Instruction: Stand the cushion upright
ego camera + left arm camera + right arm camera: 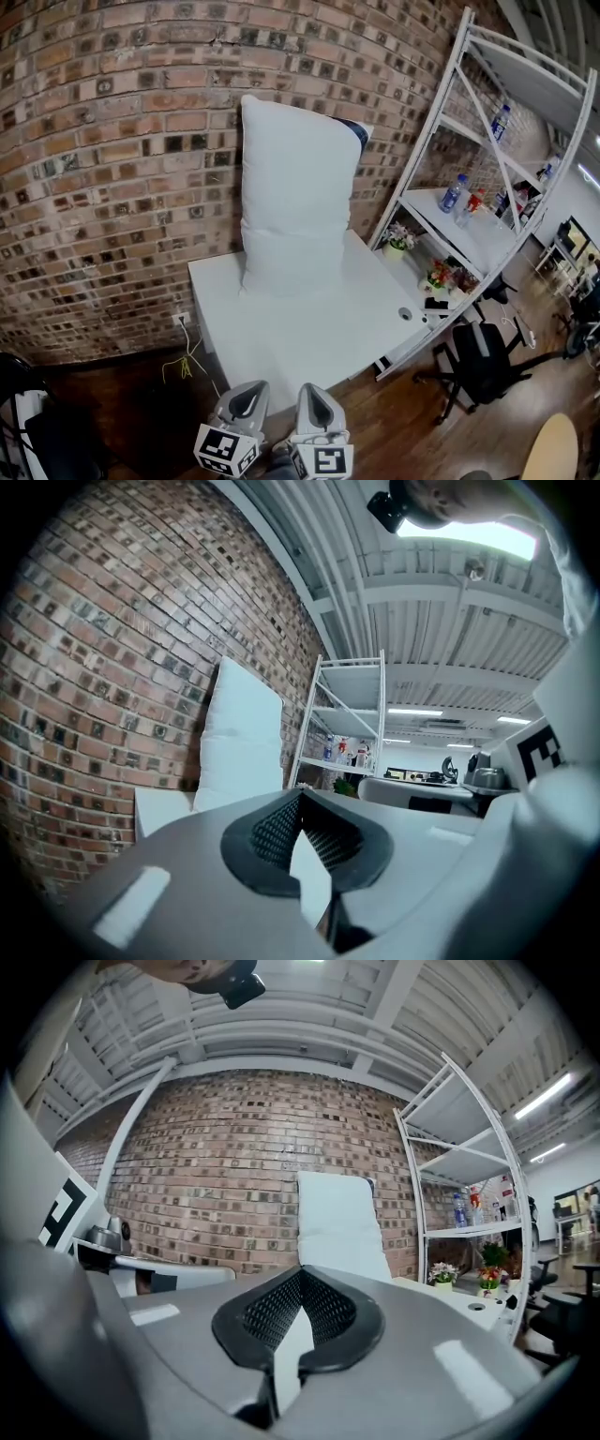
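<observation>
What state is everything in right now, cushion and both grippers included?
Cushion: upright on its short end on the white table, backed against the brick wall.
Left gripper: shut, empty, clear of the cushion.
Right gripper: shut, empty, clear of the cushion.
Water bottle: upright on the shelf.
Office chair: unoccupied.

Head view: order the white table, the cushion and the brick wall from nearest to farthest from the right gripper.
1. White table, directly ahead of the right gripper.
2. Cushion, upright at the table's far edge.
3. Brick wall, behind the cushion.
</observation>
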The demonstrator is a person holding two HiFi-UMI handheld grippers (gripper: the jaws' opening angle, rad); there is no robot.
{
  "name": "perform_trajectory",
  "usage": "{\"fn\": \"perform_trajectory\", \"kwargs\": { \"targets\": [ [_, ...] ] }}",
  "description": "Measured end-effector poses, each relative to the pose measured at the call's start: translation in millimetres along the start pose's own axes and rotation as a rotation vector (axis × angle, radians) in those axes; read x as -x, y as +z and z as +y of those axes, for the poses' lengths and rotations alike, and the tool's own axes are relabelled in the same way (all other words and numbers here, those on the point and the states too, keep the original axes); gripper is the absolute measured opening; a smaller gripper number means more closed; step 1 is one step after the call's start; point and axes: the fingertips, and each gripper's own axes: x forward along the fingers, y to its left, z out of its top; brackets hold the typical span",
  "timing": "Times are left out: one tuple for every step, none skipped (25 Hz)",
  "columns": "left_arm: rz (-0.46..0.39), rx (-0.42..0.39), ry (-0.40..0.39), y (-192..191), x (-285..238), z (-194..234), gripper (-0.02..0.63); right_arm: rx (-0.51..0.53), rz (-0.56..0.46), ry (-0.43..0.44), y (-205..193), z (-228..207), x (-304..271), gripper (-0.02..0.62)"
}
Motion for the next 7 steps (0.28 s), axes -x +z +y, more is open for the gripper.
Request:
{"fn": "perform_trajectory", "kwargs": {
  "targets": [
    [0.002, -0.003, -0.002, -0.1, -0.1, -1.5, 0.000, 0.000, -0.002, 0.000, 0.2, -0.6, 0.9, 0.000],
    [0.003, -0.005, -0.004, 0.4, -0.2, -2.9, 0.000, 0.000, -0.003, 0.001, 0.6, -1.2, 1.5, 0.000],
    [0.002, -0.006, -0.005, 1.2, -0.2, -4.0, 0.000, -0.002, -0.001, 0.002, 0.7, -1.5, 2.0, 0.000],
    [0.002, -0.007, -0.005, 1.8, 0.0, -4.9, 0.000, -0.004, 0.004, 0.002, 0.4, -1.6, 2.8, 0.000],
    [0.003, -0.007, -0.006, 2.4, 0.2, -5.7, 0.000, -0.005, 0.009, 0.003, 0.2, -1.6, 3.6, 0.000],
    [0.003, -0.008, -0.006, 2.9, 0.3, -6.4, 0.000, -0.006, 0.013, 0.004, -0.1, -1.5, 4.4, 0.000],
    [0.003, -0.010, -0.006, 3.4, 0.5, -7.0, 0.000, -0.007, 0.018, 0.006, -0.3, -1.5, 5.2, 0.000]
  ]
}}
